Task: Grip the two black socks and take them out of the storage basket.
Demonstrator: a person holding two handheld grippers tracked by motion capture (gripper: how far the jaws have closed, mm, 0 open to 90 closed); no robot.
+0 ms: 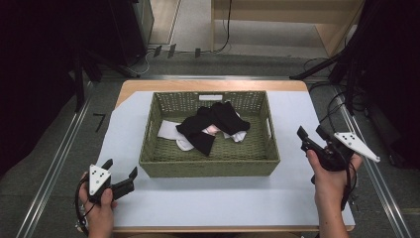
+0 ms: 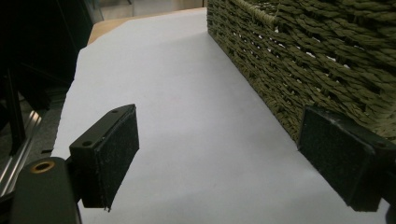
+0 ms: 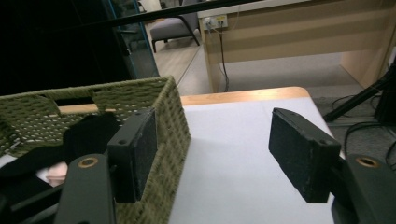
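At the left, the left gripper [image 1: 120, 174] rests low on the white-covered counter [image 1: 208, 203], just off the near left corner of the woven basket [image 1: 208, 166]; its fingers [image 2: 107, 156] stand released with nothing between them, and in the left gripper view the basket's wall runs along beside the far finger. In the middle, the pile of socks [image 1: 213, 126] lies inside the basket, a black sock [image 1: 203, 136] draped over white ones [image 1: 171, 130], the dark mass stretched from near left toward far right. At the right, the right gripper [image 1: 311, 136] is held up beside the basket's right wall, its fingers [image 3: 301, 151] spread apart and holding nothing; in the right gripper view one finger overlaps the basket's rim, with the black fabric lying to its left. The right hand looks the better placed: it is raised to about rim height, so the socks lie leftward and down from its fingers, over the wall.
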